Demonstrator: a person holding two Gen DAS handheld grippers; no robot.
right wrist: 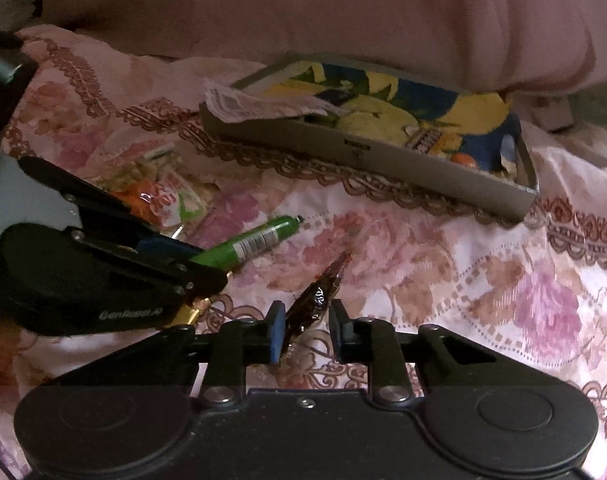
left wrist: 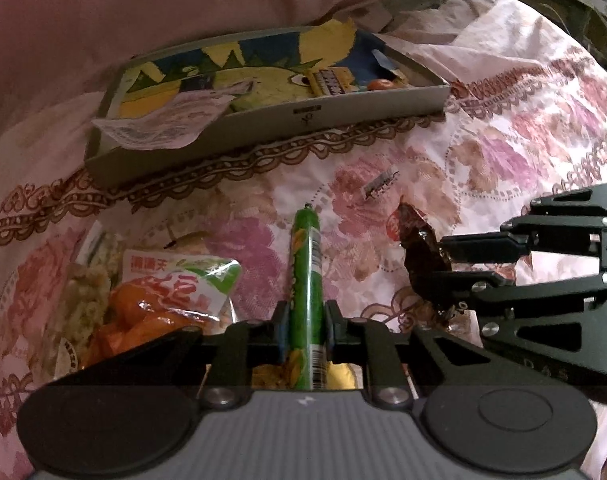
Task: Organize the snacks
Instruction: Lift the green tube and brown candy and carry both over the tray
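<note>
- The floral bedspread (left wrist: 483, 148), pink and white with a brown lace-pattern band, carries every item; a plain pink cushion (right wrist: 343, 12) lies behind it.
- A shallow grey box (left wrist: 263, 124) sits on the bedspread at the far side, in front of the cushion. Its inside shows a blue and yellow cartoon print. A crumpled printed wrapper (left wrist: 159, 124) hangs over one corner of its rim, and a small orange item (left wrist: 381, 84) lies at the opposite end, too small to identify.
- The left gripper (left wrist: 306, 330) has its jaws closed on a green stick-shaped snack (left wrist: 307, 264). The stick points away from the gripper toward the box, its far tip over the bedspread.
- The right gripper (right wrist: 305, 330) has its jaws drawn in around a dark brown foil-wrapped snack (right wrist: 319, 296). The wrapper lies against the blue pad on the one side; a gap shows at the other pad. In the left wrist view the fingers appear to pinch it. It stands tilted, its twisted end up.
- An orange and green snack packet (left wrist: 171, 300) with red print lies just beside the left gripper, partly over a pale crumbly bar (left wrist: 83, 300).
- A small silver scrap (left wrist: 379, 184) lies on the bedspread between the green stick's tip and the box, apart from both.
</note>
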